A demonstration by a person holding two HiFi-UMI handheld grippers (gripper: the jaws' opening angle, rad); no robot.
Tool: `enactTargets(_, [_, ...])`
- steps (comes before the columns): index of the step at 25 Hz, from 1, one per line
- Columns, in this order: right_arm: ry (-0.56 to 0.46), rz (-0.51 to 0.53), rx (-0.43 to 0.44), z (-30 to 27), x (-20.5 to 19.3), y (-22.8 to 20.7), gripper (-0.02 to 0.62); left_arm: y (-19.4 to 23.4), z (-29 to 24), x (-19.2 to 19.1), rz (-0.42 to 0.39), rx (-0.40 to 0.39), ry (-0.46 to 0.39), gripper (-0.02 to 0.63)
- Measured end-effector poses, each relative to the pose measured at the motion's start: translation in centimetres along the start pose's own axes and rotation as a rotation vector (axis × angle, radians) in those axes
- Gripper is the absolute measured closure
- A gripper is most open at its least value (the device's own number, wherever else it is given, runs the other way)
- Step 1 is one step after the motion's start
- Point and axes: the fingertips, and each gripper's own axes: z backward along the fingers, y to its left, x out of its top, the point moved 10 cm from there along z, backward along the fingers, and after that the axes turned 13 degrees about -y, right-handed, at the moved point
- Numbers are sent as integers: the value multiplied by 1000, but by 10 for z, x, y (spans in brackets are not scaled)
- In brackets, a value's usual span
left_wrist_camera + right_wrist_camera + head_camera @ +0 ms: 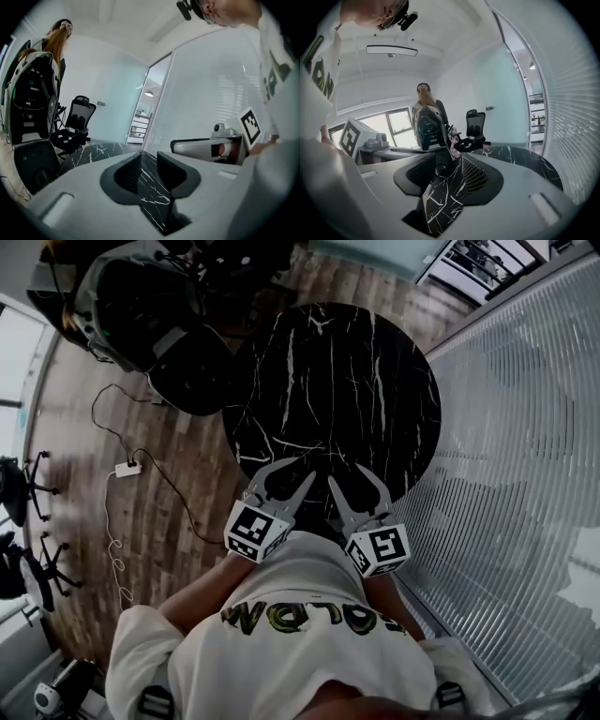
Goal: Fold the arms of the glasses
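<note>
Your white shirt (281, 643) fills the bottom of the head view, and just beyond it you hold your left tongs (292, 472) and right tongs (345, 476) over the near edge of the round black marble worktop (356, 371). Both pairs stand apart, only marble showing between them, gripping nothing. Where the glasses lie, no view lets you tell.

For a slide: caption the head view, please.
Left gripper and right gripper, both open and empty, held over a round black marble table.
</note>
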Motion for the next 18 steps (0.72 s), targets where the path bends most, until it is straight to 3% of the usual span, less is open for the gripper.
enactTargets(9, [-92, 31, 6, 17, 24, 29, 448, -15, 20, 24, -25, -11, -73, 500])
enactTargets(18, [-130, 52, 2, 15, 45, 10, 456, -23, -8, 40, -36, -38, -110, 500])
